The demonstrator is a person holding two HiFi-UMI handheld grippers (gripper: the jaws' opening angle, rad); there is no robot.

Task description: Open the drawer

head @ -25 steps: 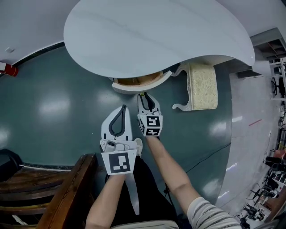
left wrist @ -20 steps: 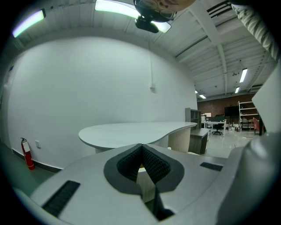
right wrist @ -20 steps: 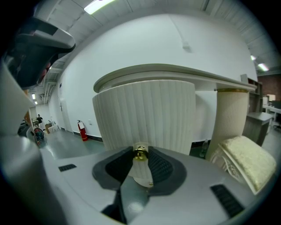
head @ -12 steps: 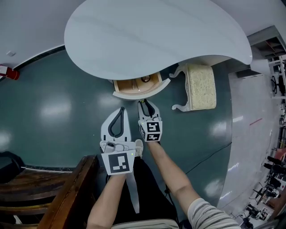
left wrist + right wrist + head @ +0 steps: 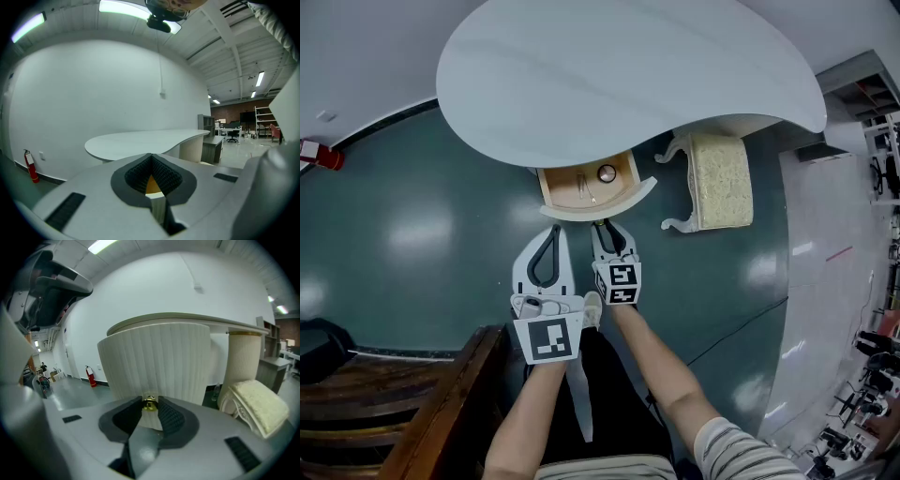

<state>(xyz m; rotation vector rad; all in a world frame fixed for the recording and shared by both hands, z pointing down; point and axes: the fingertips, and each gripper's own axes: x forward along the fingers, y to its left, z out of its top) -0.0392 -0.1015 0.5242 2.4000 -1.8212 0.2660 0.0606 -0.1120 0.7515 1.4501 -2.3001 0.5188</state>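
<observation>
Under the white table top (image 5: 619, 75) a wooden drawer (image 5: 572, 187) with a curved, white ribbed front (image 5: 154, 362) stands pulled out. My right gripper (image 5: 602, 223) is shut on the drawer's brass knob (image 5: 150, 404), which sits between the dark pads. A small round thing (image 5: 607, 173) and a thin stick-like item lie inside the drawer. My left gripper (image 5: 559, 225) hangs just left of the right one and below the drawer front, shut with nothing in it; in the left gripper view its tips (image 5: 151, 155) meet, pointing at the table.
A white stool with a cream cushion (image 5: 722, 183) stands right of the drawer, under the table's edge. A dark wooden piece of furniture (image 5: 394, 403) sits at my lower left. A red fire extinguisher (image 5: 319, 155) is by the far wall.
The drawer has slid further out toward me with the right gripper on its knob, and its inside has come into view. The left gripper has stayed put.
</observation>
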